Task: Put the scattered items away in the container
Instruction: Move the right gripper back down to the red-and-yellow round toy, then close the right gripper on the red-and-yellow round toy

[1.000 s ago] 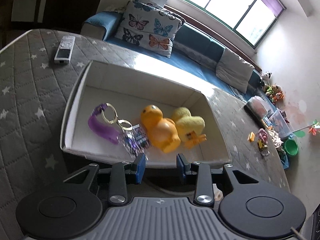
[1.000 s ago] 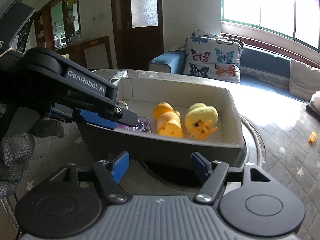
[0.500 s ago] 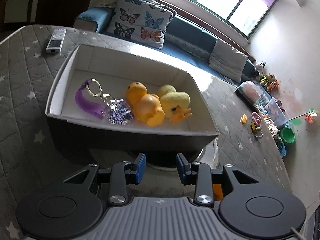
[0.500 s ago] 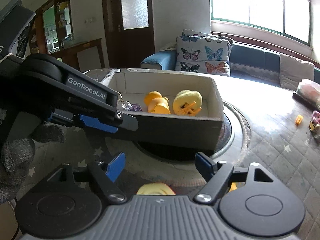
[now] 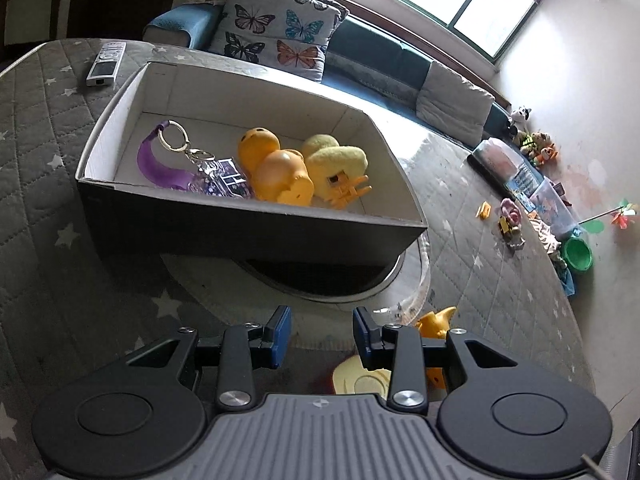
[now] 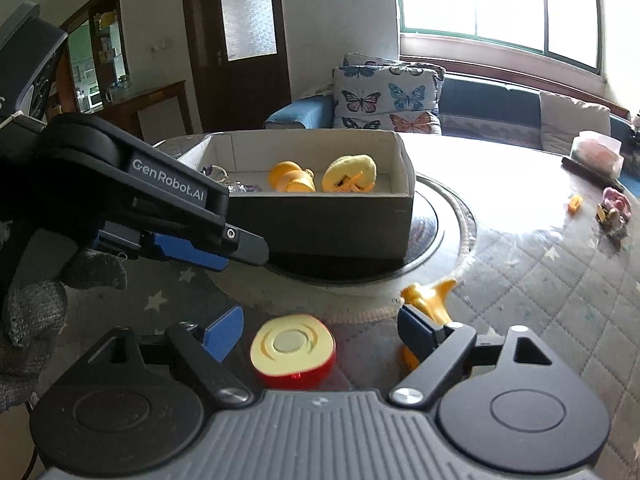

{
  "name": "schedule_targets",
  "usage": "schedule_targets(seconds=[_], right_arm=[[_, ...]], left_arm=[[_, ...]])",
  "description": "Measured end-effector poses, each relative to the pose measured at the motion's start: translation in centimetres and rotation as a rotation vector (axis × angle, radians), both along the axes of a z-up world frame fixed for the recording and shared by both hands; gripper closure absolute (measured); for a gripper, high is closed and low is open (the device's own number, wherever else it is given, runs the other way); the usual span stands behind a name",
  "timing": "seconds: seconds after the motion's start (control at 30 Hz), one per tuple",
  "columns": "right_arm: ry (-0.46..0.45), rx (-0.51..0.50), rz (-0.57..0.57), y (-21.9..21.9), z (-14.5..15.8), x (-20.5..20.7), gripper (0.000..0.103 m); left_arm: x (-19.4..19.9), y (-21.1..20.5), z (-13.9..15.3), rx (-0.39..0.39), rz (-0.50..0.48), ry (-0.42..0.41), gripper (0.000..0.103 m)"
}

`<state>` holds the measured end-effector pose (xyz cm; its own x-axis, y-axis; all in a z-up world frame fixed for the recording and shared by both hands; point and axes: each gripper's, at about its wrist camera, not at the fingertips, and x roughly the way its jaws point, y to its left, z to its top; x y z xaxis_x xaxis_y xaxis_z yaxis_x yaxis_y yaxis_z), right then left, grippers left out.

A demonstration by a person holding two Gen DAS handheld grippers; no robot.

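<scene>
While its blue pads stand wide apart, the right gripper [image 6: 320, 330] hangs low in the right wrist frame over a red-and-yellow disc [image 6: 293, 350], which lies between the pads without touching either. Just right of the right pad sits an orange toy [image 6: 430, 300], partly hidden behind that finger. The left gripper [image 5: 322, 334], at lower centre of its own frame, is parted to a narrower gap and holds nothing; the disc [image 5: 362, 380] shows just below its right pad, the orange toy [image 5: 436, 322] just beyond it. In the right wrist view the left gripper [image 6: 224, 248] reaches in from the left edge, held by a grey-gloved hand [image 6: 36, 308].

Further up, the box [image 5: 248, 236] stands on a round turntable [image 5: 416, 276], mid-frame. Inside lie a purple keychain [image 5: 168, 160], an orange duck [image 5: 276, 168] and a yellow plush [image 5: 334, 160], side by side. A remote [image 5: 106, 64] rests at upper left on the quilted cloth [image 5: 40, 140]. Small toys [image 5: 504, 220] are scattered at right.
</scene>
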<state>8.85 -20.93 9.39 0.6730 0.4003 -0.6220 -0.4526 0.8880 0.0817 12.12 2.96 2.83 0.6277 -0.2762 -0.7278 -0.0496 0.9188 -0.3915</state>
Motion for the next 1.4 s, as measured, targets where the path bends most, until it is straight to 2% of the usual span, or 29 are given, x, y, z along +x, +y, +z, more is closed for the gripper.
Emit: schedule_targets(seconds=[0.6, 1.13, 1.4], right_arm=[[0.011, 0.005, -0.027, -1.1, -1.6, -1.6, 0.016], [0.005, -0.012, -0.021, -0.7, -2.2, -1.6, 0.017], [0.002, -0.018, -0.004, -0.1, -2.3, -1.3, 0.020]], left_arm=[[-1.3, -1.7, -0.9, 0.003, -0.016, 0.029, 0.066], [-0.9, -2.1, -1.5, -0.093, -0.014, 0.070, 0.065], [-0.3, -2.4, -1.5, -0.116, -0.029, 0.067, 0.058]])
